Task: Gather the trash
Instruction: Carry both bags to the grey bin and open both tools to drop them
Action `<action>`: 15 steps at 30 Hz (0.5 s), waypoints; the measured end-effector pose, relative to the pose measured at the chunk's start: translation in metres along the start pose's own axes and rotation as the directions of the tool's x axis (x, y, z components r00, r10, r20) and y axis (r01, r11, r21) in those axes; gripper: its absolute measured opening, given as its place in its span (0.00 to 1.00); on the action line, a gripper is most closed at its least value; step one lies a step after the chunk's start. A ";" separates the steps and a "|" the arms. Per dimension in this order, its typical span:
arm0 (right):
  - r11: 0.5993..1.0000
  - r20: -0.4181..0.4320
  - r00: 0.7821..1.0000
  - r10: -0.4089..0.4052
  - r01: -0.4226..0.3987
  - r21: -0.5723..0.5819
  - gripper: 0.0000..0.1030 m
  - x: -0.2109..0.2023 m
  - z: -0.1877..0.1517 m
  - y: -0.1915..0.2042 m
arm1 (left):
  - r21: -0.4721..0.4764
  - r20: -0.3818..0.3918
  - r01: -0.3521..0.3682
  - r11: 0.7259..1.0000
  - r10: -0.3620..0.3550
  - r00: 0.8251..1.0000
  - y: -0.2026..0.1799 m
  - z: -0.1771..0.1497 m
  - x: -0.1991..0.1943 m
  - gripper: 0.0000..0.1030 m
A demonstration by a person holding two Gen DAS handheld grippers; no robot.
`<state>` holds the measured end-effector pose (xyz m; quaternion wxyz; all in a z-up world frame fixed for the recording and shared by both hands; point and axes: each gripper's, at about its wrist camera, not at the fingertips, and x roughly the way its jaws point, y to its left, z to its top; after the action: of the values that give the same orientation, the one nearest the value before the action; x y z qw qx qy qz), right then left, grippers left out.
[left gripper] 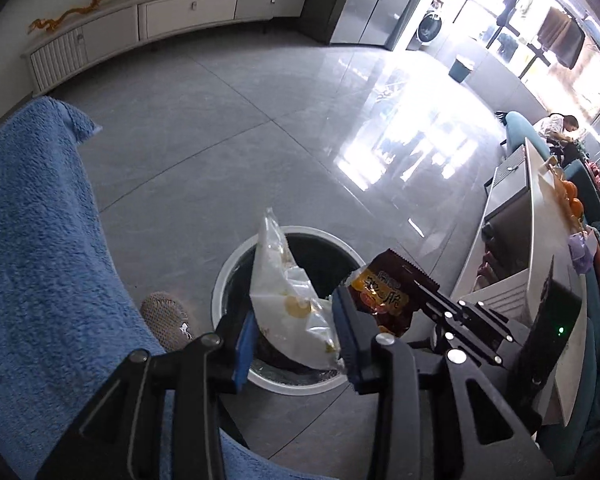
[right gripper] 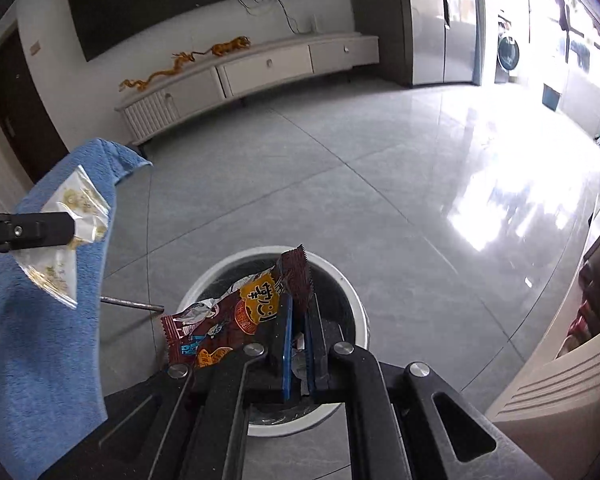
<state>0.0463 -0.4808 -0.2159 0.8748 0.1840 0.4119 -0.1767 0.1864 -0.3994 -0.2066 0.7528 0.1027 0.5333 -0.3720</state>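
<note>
A blue towel (left gripper: 32,240) is hanging at 9 o'clock in the left wrist view. No trash is showing on it.

Next, at 6 o'clock, the left hand-held gripper (left gripper: 296,344) is carrying a clear bag (left gripper: 288,292) with yellow spots. Its jaws are standing partly spread, and the puffy bag is filling the gap and touching both blue pads. It looks held, but how tightly I cannot tell. In this view the bag is hanging in front of the round white bin (left gripper: 228,276) on the floor. In the right wrist view the same bag is showing at 9 o'clock, in front of the towel and off to the side of the bin, so I think it is not quite over the opening yet.

At 4 o'clock from that bag, the right hand-held gripper (right gripper: 298,320) is pressing its jaws nearly together and pinching a brown snack wrapper (right gripper: 236,320). The wrapper is hanging right above the bin's mouth, sticking out toward 9 o'clock.

So both pieces are picked up, which looks like most of the job. Neither is lying inside the bin yet. Letting them drop in is what is left. The bin's inside is too dark to see what is already there.
</note>
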 end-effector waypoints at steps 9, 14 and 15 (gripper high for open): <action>0.997 -0.073 0.997 0.003 0.002 0.080 0.41 0.044 -0.007 -0.007 | -0.066 -0.087 0.010 0.998 -0.016 0.996 0.002 0.007 0.048 0.49; 0.996 -0.067 0.998 0.018 -0.012 0.088 0.42 0.038 -0.009 -0.009 | -0.068 -0.061 0.030 0.997 -0.035 0.998 0.001 0.004 0.036 0.51; 0.996 -0.055 0.998 0.022 -0.017 0.090 0.42 0.033 -0.009 -0.010 | -0.062 -0.048 0.028 0.998 -0.031 0.998 0.003 0.002 0.027 0.51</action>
<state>0.0557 -0.4907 -0.2490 0.8554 0.2316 0.4263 -0.1812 0.1940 -0.4108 -0.2304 0.7369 0.0808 0.5640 -0.3638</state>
